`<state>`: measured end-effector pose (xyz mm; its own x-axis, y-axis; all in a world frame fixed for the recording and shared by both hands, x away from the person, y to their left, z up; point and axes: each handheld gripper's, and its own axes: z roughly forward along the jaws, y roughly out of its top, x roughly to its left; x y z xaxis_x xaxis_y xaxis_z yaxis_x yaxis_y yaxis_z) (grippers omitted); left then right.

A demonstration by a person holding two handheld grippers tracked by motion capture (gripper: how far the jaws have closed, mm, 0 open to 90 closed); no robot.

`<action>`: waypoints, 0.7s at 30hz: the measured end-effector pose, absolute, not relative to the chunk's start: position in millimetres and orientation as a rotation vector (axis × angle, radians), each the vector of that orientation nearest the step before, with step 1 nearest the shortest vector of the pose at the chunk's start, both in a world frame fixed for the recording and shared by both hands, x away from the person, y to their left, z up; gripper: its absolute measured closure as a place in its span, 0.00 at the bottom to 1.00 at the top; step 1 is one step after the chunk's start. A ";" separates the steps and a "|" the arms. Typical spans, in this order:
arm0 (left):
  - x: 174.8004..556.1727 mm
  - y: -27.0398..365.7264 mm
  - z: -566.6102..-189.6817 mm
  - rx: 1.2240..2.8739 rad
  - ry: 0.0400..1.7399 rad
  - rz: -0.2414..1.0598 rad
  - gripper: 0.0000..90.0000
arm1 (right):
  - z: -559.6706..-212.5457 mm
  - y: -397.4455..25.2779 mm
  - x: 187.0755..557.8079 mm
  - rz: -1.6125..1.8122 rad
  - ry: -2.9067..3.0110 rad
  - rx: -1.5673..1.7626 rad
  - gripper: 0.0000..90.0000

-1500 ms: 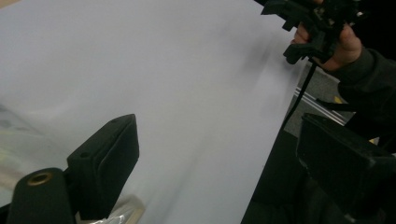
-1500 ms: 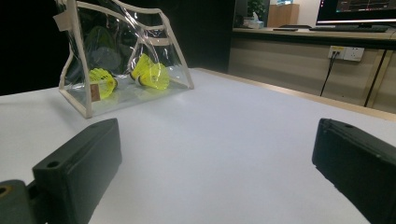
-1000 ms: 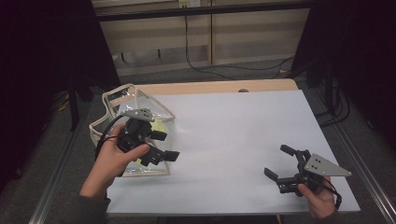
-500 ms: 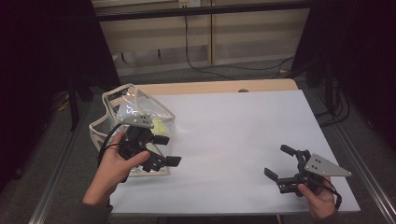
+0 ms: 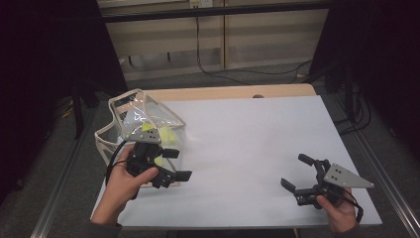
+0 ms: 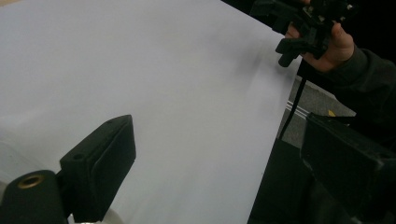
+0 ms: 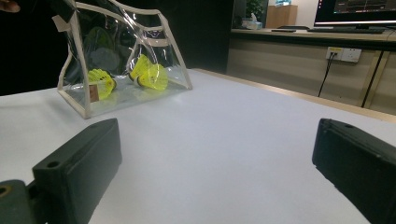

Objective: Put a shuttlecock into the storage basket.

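A clear plastic bag [image 5: 133, 116] with cream trim stands at the table's left edge. Yellow shuttlecocks [image 5: 163, 133] lie inside it. My left gripper [image 5: 177, 163] hovers just in front of the bag, open, with nothing between its jaws. Near the front right corner my right gripper [image 5: 295, 171] is held open and empty, low over the table. In the right gripper view the bag [image 7: 121, 56] stands upright across the table with two shuttlecocks [image 7: 152, 74] showing through its wall. In the left gripper view my open jaws frame bare white surface, and the right gripper [image 6: 308, 23] shows far off.
A white sheet [image 5: 247, 134] covers the table, with a strip of wood [image 5: 223, 92] along the far edge. Metal rails [image 5: 386, 168] run along both sides. Cables lie on the floor beyond the table. A desk with a monitor [image 7: 355, 11] stands in the background.
My left gripper has drawn back from the bag toward the near edge and slightly right. The right gripper has stayed put.
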<state>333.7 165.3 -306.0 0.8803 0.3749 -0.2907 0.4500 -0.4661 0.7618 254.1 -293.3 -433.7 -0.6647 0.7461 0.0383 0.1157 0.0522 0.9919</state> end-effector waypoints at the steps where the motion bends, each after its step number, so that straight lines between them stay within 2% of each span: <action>1: 333.3 166.1 -307.3 2.098 0.600 -0.102 0.11 | -433.7 -293.3 254.1 1.656 1.839 0.863 0.01; 21: 331.7 175.3 -328.4 2.062 0.596 -0.099 0.11 | -434.1 -293.2 254.7 1.651 1.839 0.856 0.01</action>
<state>331.7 175.3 -328.4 0.8779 0.3727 -0.3006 0.4499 -0.4276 0.7841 254.7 -293.2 -434.1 -0.6650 0.7461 0.0325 0.1123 0.0569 0.9920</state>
